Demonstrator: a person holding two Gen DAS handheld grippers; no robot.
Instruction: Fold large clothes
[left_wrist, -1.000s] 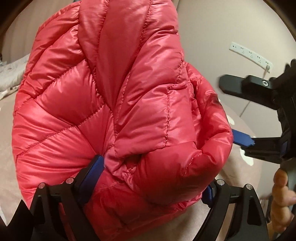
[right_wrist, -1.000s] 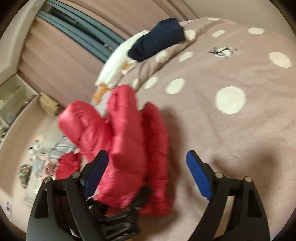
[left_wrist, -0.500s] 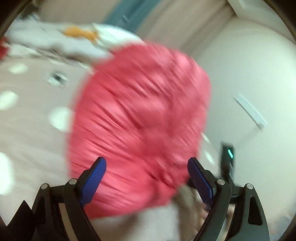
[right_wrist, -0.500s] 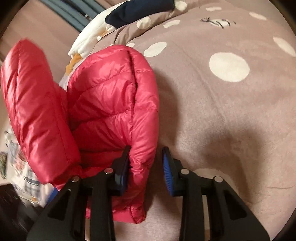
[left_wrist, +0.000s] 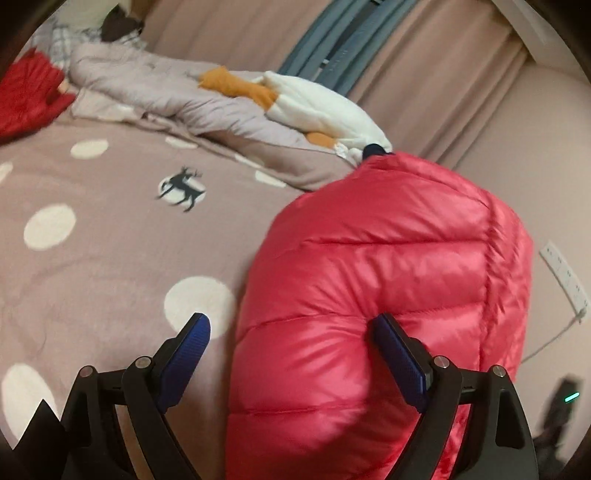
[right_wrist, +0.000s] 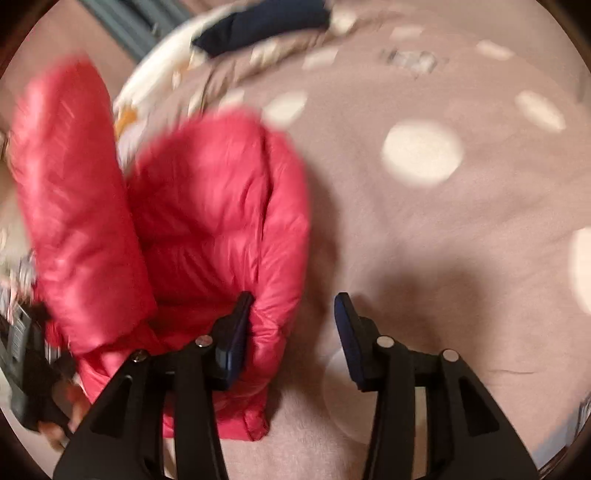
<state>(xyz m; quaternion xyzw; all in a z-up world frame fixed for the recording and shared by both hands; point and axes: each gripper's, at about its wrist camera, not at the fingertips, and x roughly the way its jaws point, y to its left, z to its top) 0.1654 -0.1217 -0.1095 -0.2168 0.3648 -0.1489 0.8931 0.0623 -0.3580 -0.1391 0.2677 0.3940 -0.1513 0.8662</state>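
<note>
the red down jacket (left_wrist: 388, 295) lies bunched and doubled over on the polka-dot bedspread (left_wrist: 110, 258), so some folding looks done, but its panels puff up unevenly (nothing tidy yet) and flattening remains. the left gripper (left_wrist: 291, 354) stands spread wide, its right pad against the jacket, nothing pinched. the right gripper (right_wrist: 295, 332) has just been opening; the jacket's edge sits between its jaws, touching only the left pad.
</note>
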